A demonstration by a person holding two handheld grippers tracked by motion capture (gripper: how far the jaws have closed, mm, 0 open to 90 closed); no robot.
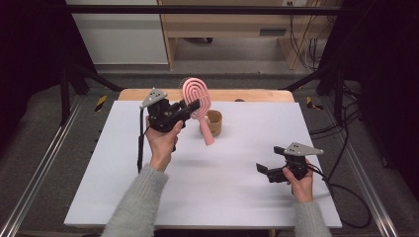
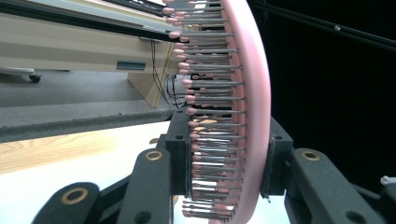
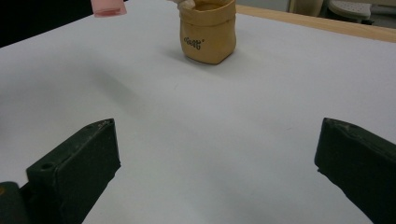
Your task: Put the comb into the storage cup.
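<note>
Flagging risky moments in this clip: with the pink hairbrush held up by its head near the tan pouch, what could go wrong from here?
1. The left gripper clamps the pink hairbrush across its bristled head, one pad on the bristles; they may flex and let it pivot or slip.
2. The handle hangs down beside the tan pouch; lowered off-centre, it could tip the pouch.
3. The right gripper rests open, away from the pouch, so nothing steadies it.
</note>
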